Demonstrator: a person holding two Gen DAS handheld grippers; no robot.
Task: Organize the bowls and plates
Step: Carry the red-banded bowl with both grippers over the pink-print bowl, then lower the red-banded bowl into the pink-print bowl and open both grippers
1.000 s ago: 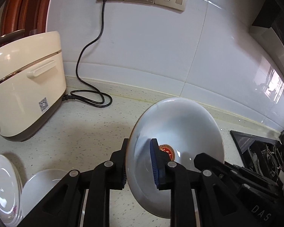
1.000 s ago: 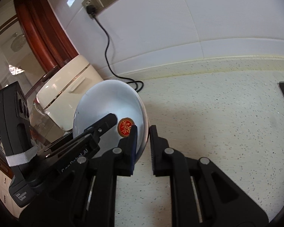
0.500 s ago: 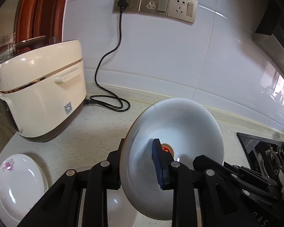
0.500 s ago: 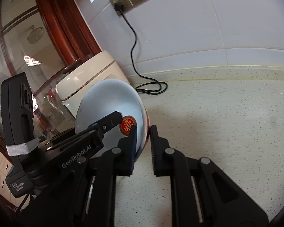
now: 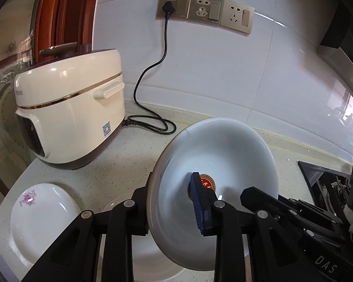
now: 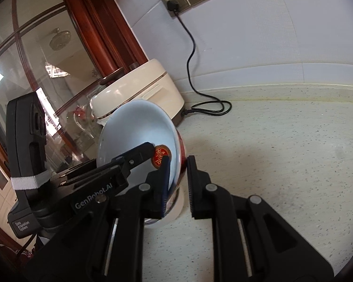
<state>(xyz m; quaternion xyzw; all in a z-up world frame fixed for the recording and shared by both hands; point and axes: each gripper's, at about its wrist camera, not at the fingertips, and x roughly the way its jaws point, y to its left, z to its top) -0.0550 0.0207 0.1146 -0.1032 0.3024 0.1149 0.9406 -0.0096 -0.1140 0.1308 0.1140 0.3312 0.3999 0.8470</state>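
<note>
Both grippers, left gripper [image 5: 171,202] and right gripper [image 6: 177,183], pinch the bowl [image 5: 214,155]; only the left wrist view shows the flowered plate [image 5: 40,221] at the worktop's [image 5: 110,164] corner.

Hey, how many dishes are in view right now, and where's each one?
3. A white bowl is held in the left hand-held gripper; a flowered plate lies at the counter's left edge; a plain white dish sits beneath the bowl. More may be hidden.
</note>
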